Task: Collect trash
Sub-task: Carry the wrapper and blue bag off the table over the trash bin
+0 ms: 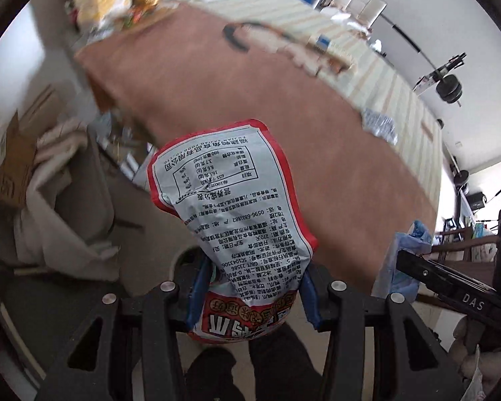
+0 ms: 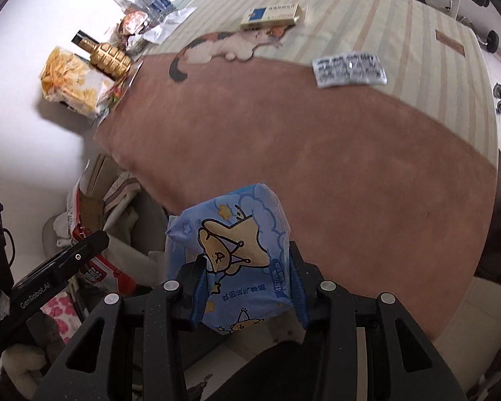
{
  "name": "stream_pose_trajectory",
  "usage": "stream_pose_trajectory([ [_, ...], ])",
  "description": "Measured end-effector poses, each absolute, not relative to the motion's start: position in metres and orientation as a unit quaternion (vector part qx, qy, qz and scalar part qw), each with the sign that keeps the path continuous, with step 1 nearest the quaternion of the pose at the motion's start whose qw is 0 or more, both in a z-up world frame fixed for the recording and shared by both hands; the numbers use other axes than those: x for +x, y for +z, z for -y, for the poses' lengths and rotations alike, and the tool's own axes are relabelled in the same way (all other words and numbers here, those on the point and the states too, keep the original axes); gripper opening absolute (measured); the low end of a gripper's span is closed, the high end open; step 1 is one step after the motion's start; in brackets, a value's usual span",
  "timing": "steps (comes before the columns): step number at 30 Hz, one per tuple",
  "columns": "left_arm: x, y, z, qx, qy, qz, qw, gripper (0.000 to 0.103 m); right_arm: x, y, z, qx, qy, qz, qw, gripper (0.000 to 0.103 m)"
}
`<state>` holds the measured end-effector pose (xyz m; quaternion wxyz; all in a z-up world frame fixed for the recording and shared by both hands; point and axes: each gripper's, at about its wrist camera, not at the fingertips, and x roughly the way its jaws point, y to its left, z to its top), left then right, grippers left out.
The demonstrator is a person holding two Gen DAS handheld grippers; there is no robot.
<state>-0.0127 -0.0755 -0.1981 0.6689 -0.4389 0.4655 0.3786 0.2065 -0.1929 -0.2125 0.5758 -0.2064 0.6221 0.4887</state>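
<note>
Left wrist view: the left gripper is clamped on one red-and-white printed snack wrapper, held off the table edge. Right gripper pinches one blue cartoon tissue pack likewise. Carrying both to the bin probably wants steady grips and no tilting. On the brown-and-striped tablecloth remain one white-and-blue cardboard box and one silver blister sheet.
</note>
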Motion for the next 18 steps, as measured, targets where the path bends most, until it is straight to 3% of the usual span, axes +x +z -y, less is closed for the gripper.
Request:
stream_pose_trajectory([
  [9, -0.069, -0.341, 0.106, -0.518, 0.36, -0.505, 0.589, 0.044, 0.124, -0.34, 0.257, -0.265, 0.452, -0.666, 0.531, 0.044],
  [18, -0.09, -0.552, 0.083, -0.595, 0.323, -0.498, 0.542, 0.051, 0.09, -0.56, 0.26, -0.289, 0.42, -0.705, 0.493, 0.044],
])
